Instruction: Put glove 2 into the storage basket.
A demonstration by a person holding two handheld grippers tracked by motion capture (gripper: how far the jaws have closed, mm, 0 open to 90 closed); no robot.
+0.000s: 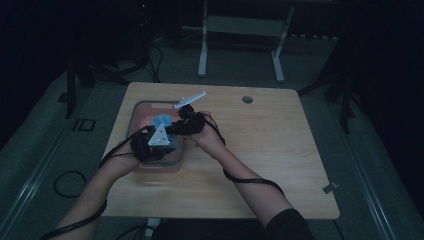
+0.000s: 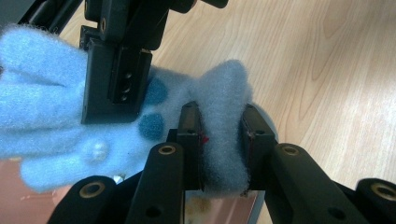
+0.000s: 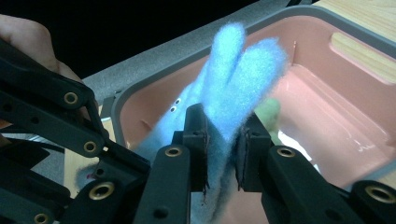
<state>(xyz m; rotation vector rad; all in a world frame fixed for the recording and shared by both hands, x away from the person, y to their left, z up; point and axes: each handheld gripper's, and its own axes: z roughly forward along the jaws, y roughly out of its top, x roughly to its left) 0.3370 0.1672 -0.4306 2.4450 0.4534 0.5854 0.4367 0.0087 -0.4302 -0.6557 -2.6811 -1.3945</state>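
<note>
1. You hold a light blue fuzzy glove (image 1: 162, 121) between both grippers, above the pink bin (image 1: 141, 108) on the left half of the wooden table (image 1: 265, 150).
2. Your left gripper (image 2: 223, 140) has its jaws nearly together, clamped on a thick fold of the glove; the pile bulges out above the pads and is squeezed narrow between them.
3. In the left gripper view, the glove's fingers spread away to the left; two darker blue dots and a small pale bead sit on the fabric near the fold.
4. Your right gripper (image 3: 224, 140) is likewise almost closed, pinching a thinner layer of the same glove. Two fuzzy glove fingers stand up above its pads.
5. In the left gripper view, the other gripper's black jaw presses on the glove from above, upper left of the frame.
6. In the right gripper view, the bin's pink interior lies behind the glove; a small green item (image 3: 270, 114) rests in it, too hidden to identify. Two tiny beads show on the glove's lower part.
7. In the high view, the two grippers sit close together over the bin, with a grey three-cornered plate on each. The room around the table is dark.
</note>
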